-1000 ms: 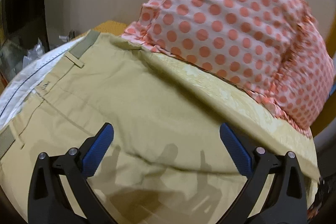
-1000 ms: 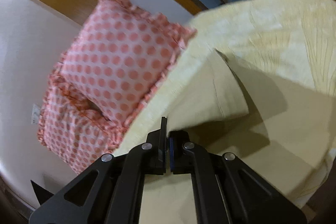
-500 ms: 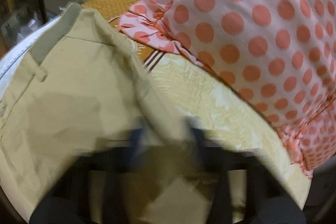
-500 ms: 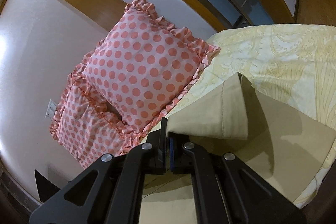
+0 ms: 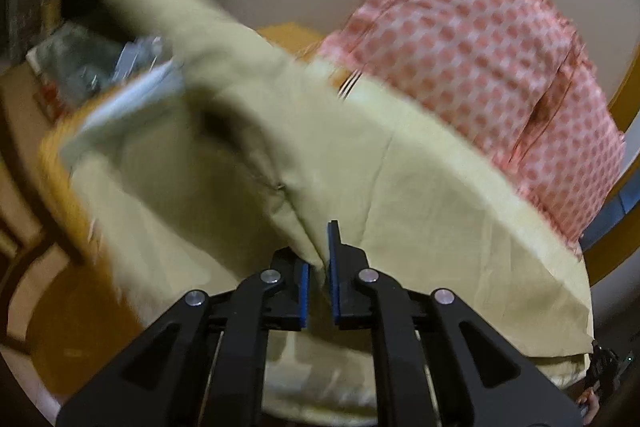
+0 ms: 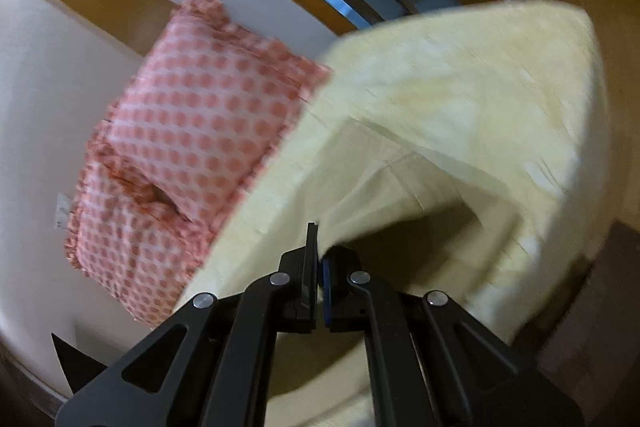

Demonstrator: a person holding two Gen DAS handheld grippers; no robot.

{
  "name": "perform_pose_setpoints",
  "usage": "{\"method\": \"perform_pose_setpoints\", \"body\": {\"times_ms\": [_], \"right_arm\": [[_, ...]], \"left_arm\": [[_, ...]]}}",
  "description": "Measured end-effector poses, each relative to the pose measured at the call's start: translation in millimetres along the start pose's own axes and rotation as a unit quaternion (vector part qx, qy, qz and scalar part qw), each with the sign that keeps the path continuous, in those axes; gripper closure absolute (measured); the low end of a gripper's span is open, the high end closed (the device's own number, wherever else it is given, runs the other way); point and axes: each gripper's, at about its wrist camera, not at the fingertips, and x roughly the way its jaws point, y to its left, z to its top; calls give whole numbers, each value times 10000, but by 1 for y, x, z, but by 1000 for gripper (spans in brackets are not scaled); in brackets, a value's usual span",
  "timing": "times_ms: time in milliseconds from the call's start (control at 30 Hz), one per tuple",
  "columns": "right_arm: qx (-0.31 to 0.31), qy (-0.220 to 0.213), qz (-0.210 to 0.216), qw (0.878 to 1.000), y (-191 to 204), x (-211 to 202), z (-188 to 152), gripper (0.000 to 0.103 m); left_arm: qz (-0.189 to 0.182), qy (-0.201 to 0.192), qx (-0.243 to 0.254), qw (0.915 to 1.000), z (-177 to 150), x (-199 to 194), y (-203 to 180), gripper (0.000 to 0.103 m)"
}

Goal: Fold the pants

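Observation:
The khaki pants (image 5: pixel 248 131) are lifted off the yellow bedspread (image 5: pixel 460 227). My left gripper (image 5: pixel 319 267) is shut on a bunched fold of the pants, which stretch up and away to the upper left. My right gripper (image 6: pixel 319 267) is shut on another edge of the pants (image 6: pixel 384 187), which arch up off the bed to the right with a hollow under them. Both views are blurred by motion.
Two pink polka-dot pillows (image 5: pixel 480 39) lean against the white wall at the bed's head, also in the right wrist view (image 6: pixel 192 147). A cluttered wooden side table (image 5: pixel 80 67) stands at the left. The bedspread's edge (image 6: pixel 560 107) drops off at the right.
My left gripper went from wide open over the flat pants to shut on a fold, and has lifted it. My right gripper stayed shut and raised its edge higher.

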Motion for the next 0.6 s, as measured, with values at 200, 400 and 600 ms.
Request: {"method": "perform_pose_setpoints", "body": {"times_ms": [200, 400, 600], "right_arm": [[67, 23, -97, 9999, -13, -8, -7, 101], [-57, 91, -544, 9985, -19, -9, -14, 101], [-393, -786, -1203, 9888, -14, -40, -9, 39]], "left_arm": [[-139, 175, -237, 9995, -25, 2, 23, 94], [-140, 138, 11, 9998, -37, 0, 26, 92], [51, -341, 151, 9993, -40, -34, 33, 28]]}}
